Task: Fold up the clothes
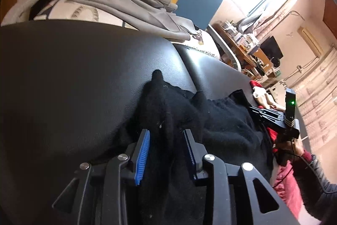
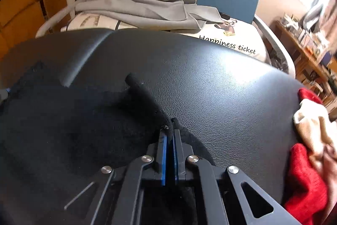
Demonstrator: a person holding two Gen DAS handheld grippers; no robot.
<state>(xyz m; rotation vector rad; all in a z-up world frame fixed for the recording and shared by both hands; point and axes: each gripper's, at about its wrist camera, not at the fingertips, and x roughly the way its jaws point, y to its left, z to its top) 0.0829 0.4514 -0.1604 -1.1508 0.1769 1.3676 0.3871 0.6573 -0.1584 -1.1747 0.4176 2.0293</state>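
A black knitted garment (image 1: pixel 221 119) lies rumpled on a black leather surface (image 1: pixel 73 77). My left gripper (image 1: pixel 166 131) has a thick bunch of this garment between its blue pads (image 1: pixel 143 151), and the cloth rises to a peak ahead of the tips. In the right wrist view the garment (image 2: pixel 73 119) spreads to the left. My right gripper (image 2: pixel 169 130) is shut on a thin edge of it, from which a raised fold runs up and to the left. The left wrist view also shows the right gripper (image 1: pixel 254 110) at the garment's far right side.
A red and cream garment (image 2: pixel 309 140) lies at the right edge of the leather surface (image 2: pixel 210 77). Behind it, a grey garment (image 2: pixel 147 7) rests on a printed cushion (image 2: pixel 227 43) on a chair. Cluttered shelves (image 2: pixel 311 45) stand at the right.
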